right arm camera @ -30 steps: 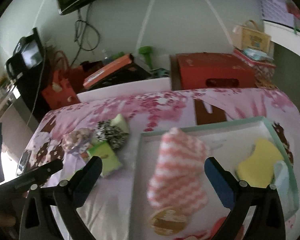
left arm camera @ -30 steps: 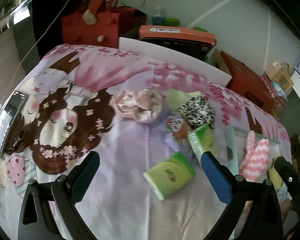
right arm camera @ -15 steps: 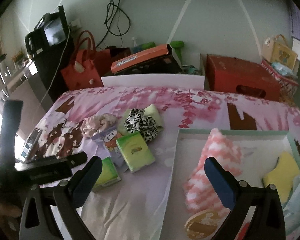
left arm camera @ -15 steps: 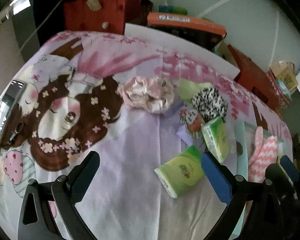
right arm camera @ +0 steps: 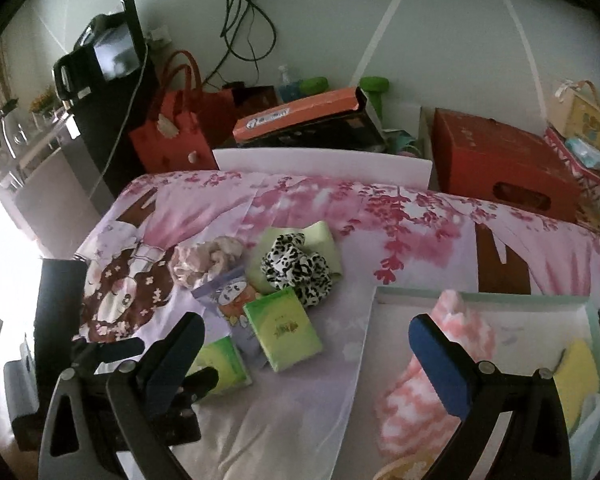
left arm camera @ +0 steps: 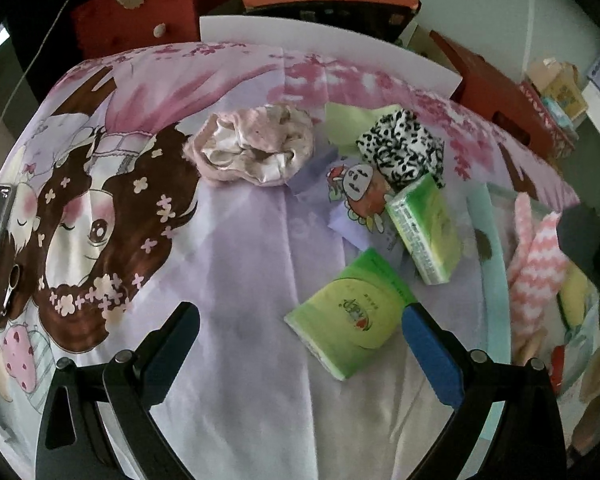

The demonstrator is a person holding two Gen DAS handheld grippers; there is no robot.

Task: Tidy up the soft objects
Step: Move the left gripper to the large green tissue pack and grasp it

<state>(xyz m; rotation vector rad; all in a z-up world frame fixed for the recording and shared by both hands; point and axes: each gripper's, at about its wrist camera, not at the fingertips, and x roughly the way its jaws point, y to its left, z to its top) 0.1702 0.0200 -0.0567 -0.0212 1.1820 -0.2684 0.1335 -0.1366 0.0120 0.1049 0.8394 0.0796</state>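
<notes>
Since earlier, left tool (left arm camera: 300, 344) sits closer over green tissue pack (left arm camera: 350, 314), jaws wide, empty. Right tool (right arm camera: 304, 354) gapes empty beside tray (right arm camera: 374, 312) holding pink cloth (right arm camera: 428, 392).

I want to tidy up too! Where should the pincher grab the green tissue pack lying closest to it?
Take the nearest green tissue pack across its two long edges, coming down from above. It lies flat on the bedsheet with its broad face up, so only its thin sides offer a pinch. The open left gripper would probably need to turn to line up with its slanted pose.
</notes>
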